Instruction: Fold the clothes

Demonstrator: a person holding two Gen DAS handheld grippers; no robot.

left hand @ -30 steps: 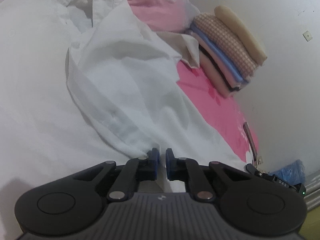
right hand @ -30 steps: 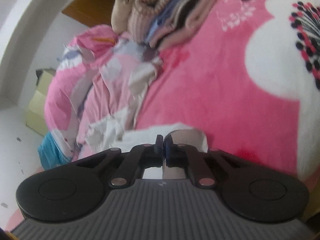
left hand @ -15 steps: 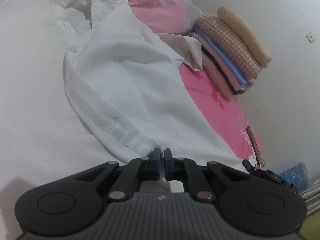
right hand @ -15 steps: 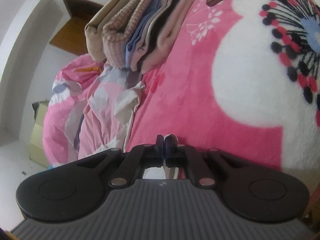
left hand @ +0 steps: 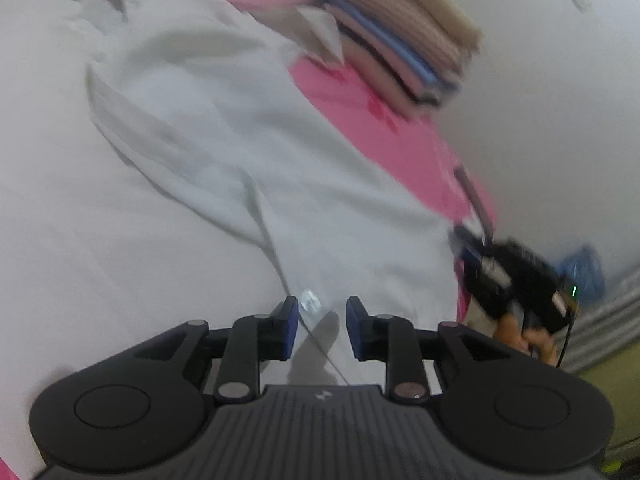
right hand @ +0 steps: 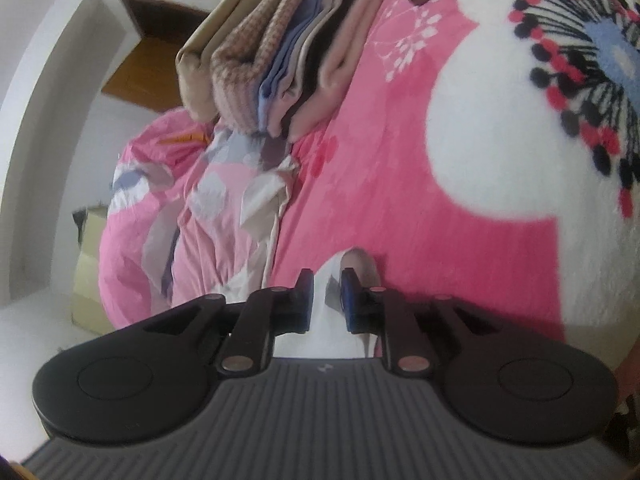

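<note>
A stack of folded clothes (left hand: 404, 36) sits upper right on the bed (right hand: 400, 184). The white shirt (left hand: 224, 152) lies partly folded mid-frame, more folds likely remaining. Left tool (left hand: 322, 330) and right tool (right hand: 325, 300) are both spread, gripping nothing.

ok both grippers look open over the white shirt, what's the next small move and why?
Probably reach for a fresh grab for the next fold. The left gripper is open with the white shirt lying flat under it, unpinched. The right gripper is open too, white cloth between its fingers. The shirt looks unfolded, its sleeve reaching toward the stack of folded clothes.
</note>
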